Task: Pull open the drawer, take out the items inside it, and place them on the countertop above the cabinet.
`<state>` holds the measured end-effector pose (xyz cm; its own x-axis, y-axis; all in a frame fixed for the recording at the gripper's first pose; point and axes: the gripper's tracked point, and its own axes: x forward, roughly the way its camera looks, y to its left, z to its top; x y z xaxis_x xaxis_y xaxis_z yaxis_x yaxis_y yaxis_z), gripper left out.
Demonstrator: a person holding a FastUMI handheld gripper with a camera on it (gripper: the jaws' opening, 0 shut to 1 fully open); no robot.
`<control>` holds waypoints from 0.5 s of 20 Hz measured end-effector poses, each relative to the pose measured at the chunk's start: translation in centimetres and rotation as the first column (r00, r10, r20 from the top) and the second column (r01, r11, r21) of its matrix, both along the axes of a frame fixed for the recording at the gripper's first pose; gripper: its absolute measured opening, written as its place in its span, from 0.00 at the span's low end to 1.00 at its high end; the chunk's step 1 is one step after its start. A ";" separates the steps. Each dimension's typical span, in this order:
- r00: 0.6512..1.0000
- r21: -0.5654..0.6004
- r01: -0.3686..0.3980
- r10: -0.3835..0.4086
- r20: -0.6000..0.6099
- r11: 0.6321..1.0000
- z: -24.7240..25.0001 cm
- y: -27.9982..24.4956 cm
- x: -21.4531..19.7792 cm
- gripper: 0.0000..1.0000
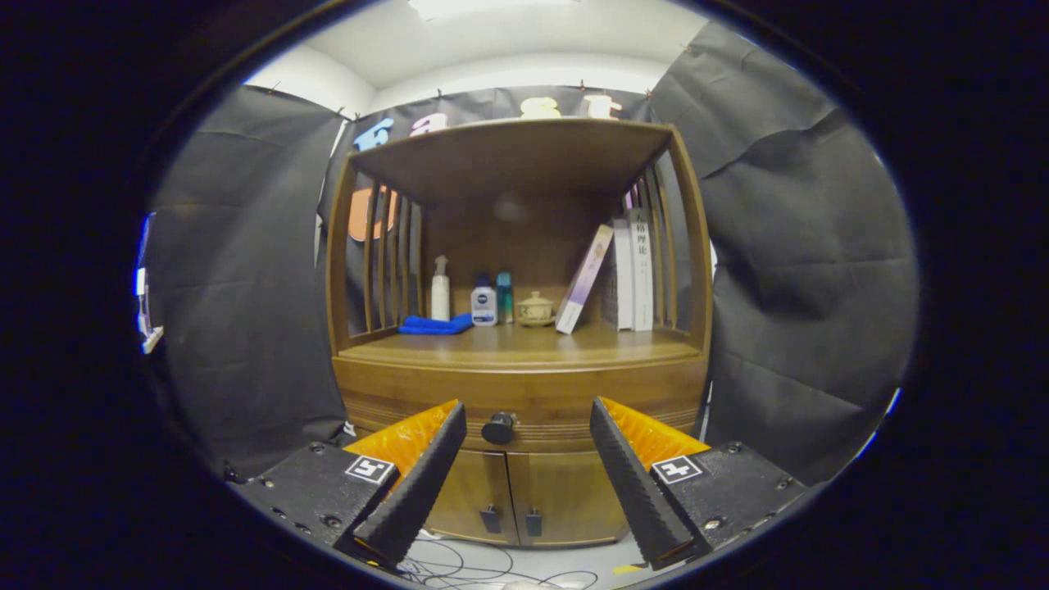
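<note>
**Tongs spread wide before a closed drawer**

Tongs (528, 418) stood spread wide, holding nothing, both fingers (420, 479) apart and aimed at the front of a wooden cabinet (524, 385). Between the fingertips, and beyond them, sat the dark round knob (498, 428) of the drawer (524, 410). That drawer lay shut, its curved front flush with the cabinet body, so whatever was inside it could not be seen. Neither finger touched the knob; how far off it was could not be judged.

Above the drawer ran the tabletop (524, 348), a bare stretch of wood at its front edge. Farther back on it, along the rear panel, stood a row of things: a folded blue cloth (435, 325) at the left, a white pump bottle (440, 298) just behind it, a small white bottle with a blue cap (483, 306), a slim teal container (504, 297) beside that, and a small lidded ceramic pot (535, 309). To the right a thin book (583, 280) leaned against several upright white books (633, 270). Slatted wooden sides rose at either end to a flat top shelf (512, 156).

Below the drawer were two cabinet doors (512, 496), both closed, each with a small dark handle near the middle seam. Loose cables (459, 565) trailed on the pale floor under the cabinet.
</note>
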<state>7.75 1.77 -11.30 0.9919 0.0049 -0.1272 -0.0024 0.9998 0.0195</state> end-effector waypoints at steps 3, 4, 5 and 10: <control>0.999 -0.010 -0.011 0.011 -0.036 1.000 -2.9 0.9 2.8 0.99; 0.999 -0.019 -0.010 0.009 -0.041 1.000 -3.6 1.2 4.1 0.99; 0.999 -0.032 -0.002 0.001 -0.052 0.999 -4.4 1.3 5.1 0.99; 0.996 -0.074 0.024 -0.030 -0.086 0.997 -8.3 2.2 9.3 0.99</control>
<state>17.06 4.01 -19.61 0.9767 -0.0345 -0.2119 0.0235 0.9983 -0.0541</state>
